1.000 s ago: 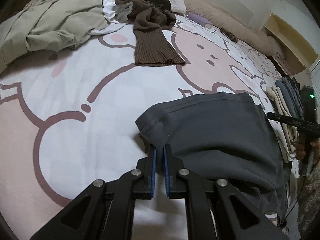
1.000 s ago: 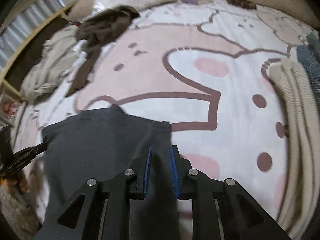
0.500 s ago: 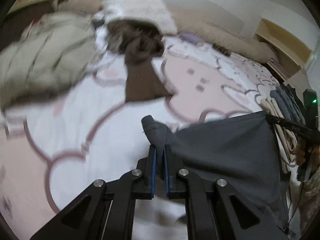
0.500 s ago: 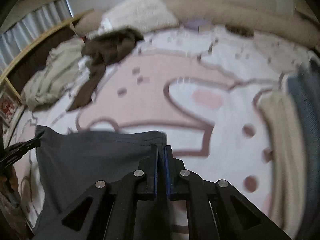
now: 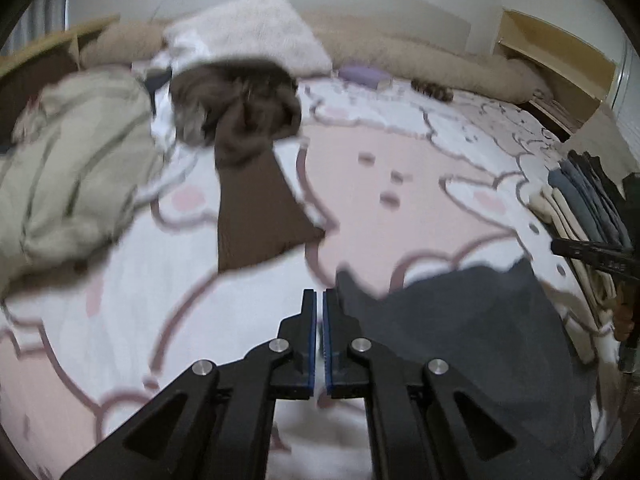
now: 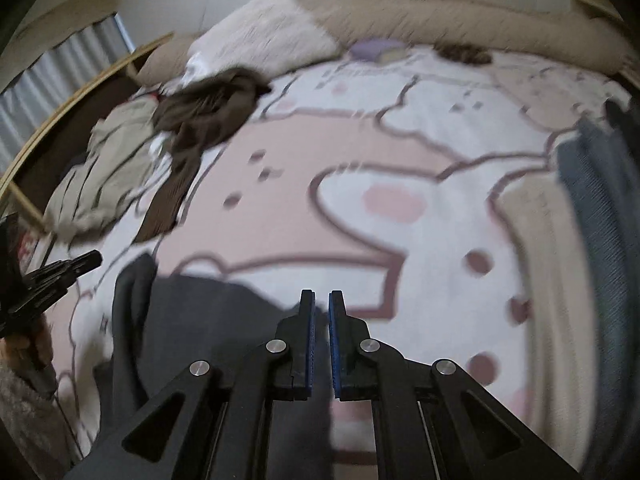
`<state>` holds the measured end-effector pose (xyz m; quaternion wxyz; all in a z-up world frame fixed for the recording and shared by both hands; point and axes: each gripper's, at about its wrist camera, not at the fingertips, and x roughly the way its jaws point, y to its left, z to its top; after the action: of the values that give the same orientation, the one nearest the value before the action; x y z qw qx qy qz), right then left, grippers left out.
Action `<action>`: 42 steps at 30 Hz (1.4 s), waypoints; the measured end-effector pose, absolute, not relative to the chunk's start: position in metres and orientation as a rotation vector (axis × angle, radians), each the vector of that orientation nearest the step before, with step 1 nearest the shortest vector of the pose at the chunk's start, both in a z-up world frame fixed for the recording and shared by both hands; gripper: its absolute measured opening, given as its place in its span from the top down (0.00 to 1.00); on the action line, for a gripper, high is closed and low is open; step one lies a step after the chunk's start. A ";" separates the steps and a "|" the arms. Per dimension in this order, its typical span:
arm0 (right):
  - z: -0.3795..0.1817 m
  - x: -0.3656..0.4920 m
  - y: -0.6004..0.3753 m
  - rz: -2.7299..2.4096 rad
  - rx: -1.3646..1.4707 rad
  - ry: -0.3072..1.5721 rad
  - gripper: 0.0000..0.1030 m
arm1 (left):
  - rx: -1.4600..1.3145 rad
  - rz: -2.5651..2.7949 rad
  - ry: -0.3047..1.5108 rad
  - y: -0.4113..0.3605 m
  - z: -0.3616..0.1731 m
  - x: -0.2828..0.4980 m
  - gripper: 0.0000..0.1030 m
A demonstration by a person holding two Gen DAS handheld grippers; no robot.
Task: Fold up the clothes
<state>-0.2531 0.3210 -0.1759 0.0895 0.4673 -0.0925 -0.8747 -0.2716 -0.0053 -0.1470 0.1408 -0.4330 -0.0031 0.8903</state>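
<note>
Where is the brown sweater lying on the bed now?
In the left wrist view the brown sweater lies far left on the bed, beside the beige garment and before the white pillow.

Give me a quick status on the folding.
Left tool near-shut, apparently empty. Right tool slightly open, empty. Dark grey cotton garment rumpled on cartoon-print bedsheet. Nothing in the way.

We hold two matte black plastic two-finger grippers, the left gripper point(image 5: 319, 304) and the right gripper point(image 6: 321, 304). Each has blue pads point(image 5: 312, 344) lining the inner faces of its fingers, round silver screws point(image 6: 276, 346) at the linkage pivots, and triangular cut-outs in the angled arms.
</note>
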 end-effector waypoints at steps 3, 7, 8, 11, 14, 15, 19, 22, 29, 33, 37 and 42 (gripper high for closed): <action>-0.188 -0.254 0.313 -2.581 1.424 -0.271 0.94 | -1.320 2.538 -0.063 -0.017 -0.161 -0.262 0.67; -0.193 -0.255 0.310 -2.582 1.446 -0.270 0.94 | -1.324 2.524 -0.143 -0.026 -0.159 -0.263 0.47; -0.192 -0.255 0.310 -2.579 1.442 -0.273 0.94 | -1.325 2.516 -0.165 -0.027 -0.157 -0.265 0.45; -0.193 -0.254 0.310 -2.555 1.439 -0.284 0.92 | -1.341 2.465 -0.175 -0.012 -0.155 -0.280 0.44; -0.190 -0.250 0.308 -2.580 1.413 -0.257 0.16 | -1.365 2.426 -0.135 0.009 -0.156 -0.295 0.44; -0.189 -0.249 0.307 -2.588 1.405 -0.247 0.12 | -1.374 2.418 -0.116 0.015 -0.157 -0.299 0.44; -0.184 -0.250 0.307 -2.594 1.380 -0.244 0.12 | -1.450 2.370 -0.055 0.039 -0.168 -0.315 0.44; -0.194 -0.260 0.308 -2.556 1.444 -0.270 0.14 | -1.524 2.329 -0.037 0.044 -0.182 -0.318 0.94; -0.213 -0.254 0.287 -2.487 1.447 -0.165 0.93 | -1.445 2.430 -0.108 0.003 -0.170 -0.275 0.94; -0.179 -0.238 0.291 -2.586 1.302 -0.187 0.94 | -1.308 2.533 -0.150 -0.024 -0.144 -0.245 0.94; -0.130 -0.221 0.297 -2.727 1.119 -0.126 0.94 | -1.093 2.584 -0.166 -0.023 -0.106 -0.231 0.94; -0.097 -0.226 0.316 -2.874 1.027 -0.049 0.94 | -1.012 2.612 -0.105 0.003 -0.098 -0.260 0.94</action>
<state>-0.2264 0.3158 -0.0965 0.0446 0.3360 -0.0161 -0.9407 -0.2596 0.0030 -0.0981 0.1683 -0.3559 -0.0368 0.9185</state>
